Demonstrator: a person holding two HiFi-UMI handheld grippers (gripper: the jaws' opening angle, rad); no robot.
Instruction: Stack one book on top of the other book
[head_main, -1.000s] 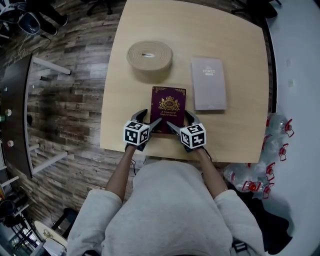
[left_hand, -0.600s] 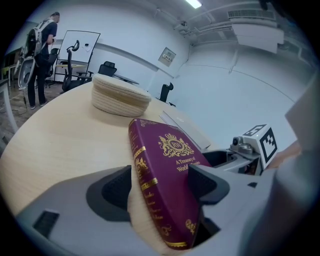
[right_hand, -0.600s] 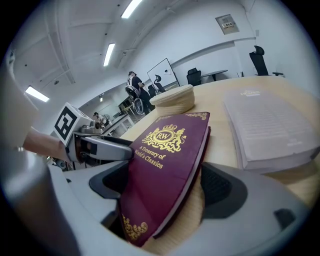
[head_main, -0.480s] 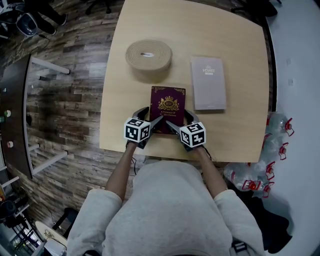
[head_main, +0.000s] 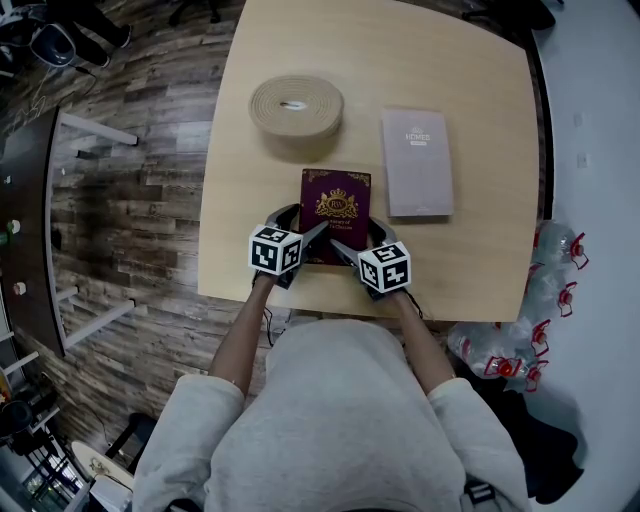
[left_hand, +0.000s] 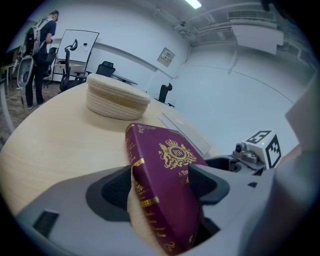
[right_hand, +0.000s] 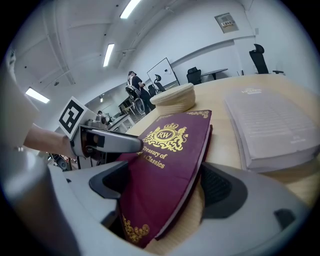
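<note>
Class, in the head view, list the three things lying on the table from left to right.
beige coiled roll → maroon book → grey book

Both tongs clamp the maroon book. In the head view its near end lies covered by the left gripper, the right gripper and their marker cubes. In the left gripper view the book's lower corner sinks out of sight between the jaws, and the grey book beyond shows only as a thin strip. In the right gripper view the left gripper's jaw crosses the gilt title and hides part of it. The grey book's cover print is too small to read. Beyond the tongs, the head view's top edge cuts off the far edge of the table.
</note>
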